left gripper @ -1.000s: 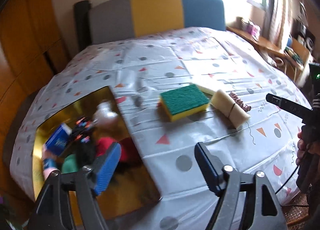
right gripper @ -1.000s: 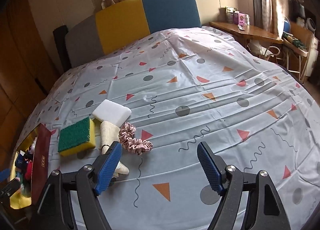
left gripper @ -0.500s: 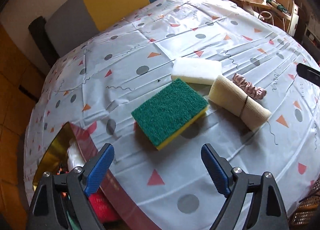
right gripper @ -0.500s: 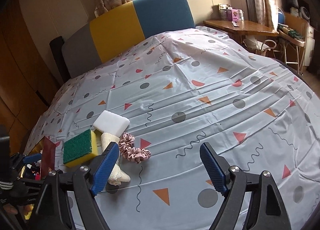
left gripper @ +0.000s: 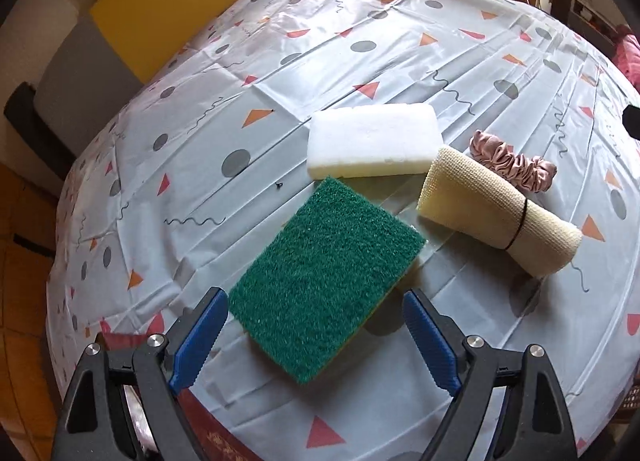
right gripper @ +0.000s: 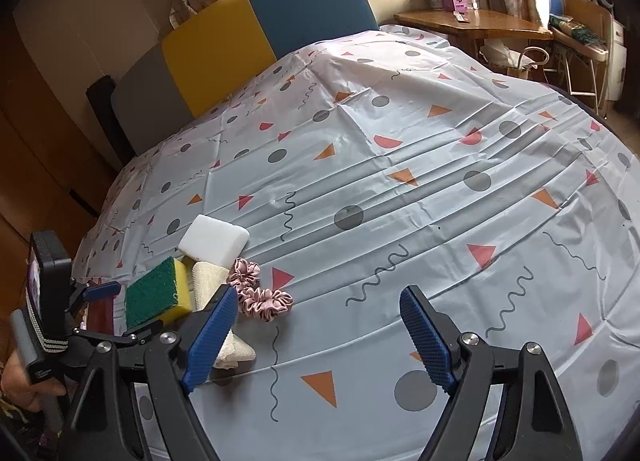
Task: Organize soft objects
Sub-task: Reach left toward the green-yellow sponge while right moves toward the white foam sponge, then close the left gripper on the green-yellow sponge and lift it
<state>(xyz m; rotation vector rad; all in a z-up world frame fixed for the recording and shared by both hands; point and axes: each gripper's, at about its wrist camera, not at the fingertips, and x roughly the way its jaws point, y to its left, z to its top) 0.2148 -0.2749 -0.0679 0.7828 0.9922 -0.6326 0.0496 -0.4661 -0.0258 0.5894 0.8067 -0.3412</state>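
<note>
A green-topped yellow sponge (left gripper: 324,277) lies on the patterned tablecloth, its near end between the open jaws of my left gripper (left gripper: 316,337). Behind it lies a white foam block (left gripper: 372,141). To the right lie a rolled cream cloth (left gripper: 496,213) tied with a black band and a pink scrunchie (left gripper: 516,165). In the right wrist view the sponge (right gripper: 156,293), foam block (right gripper: 214,241), cloth roll (right gripper: 208,285) and scrunchie (right gripper: 260,297) sit at the left. My right gripper (right gripper: 316,337) is open and empty above the cloth, right of them. The left gripper (right gripper: 100,301) shows at the far left.
A dark red box edge (left gripper: 224,441) lies under my left gripper at the table's near edge. A chair back (right gripper: 260,37) in grey, yellow and blue stands behind the table. A wooden desk (right gripper: 472,25) with small items is at the back right.
My left gripper has swung away from the box and moved close over the green sponge, which now sits between its jaws. My right gripper has shifted slightly, staying open.
</note>
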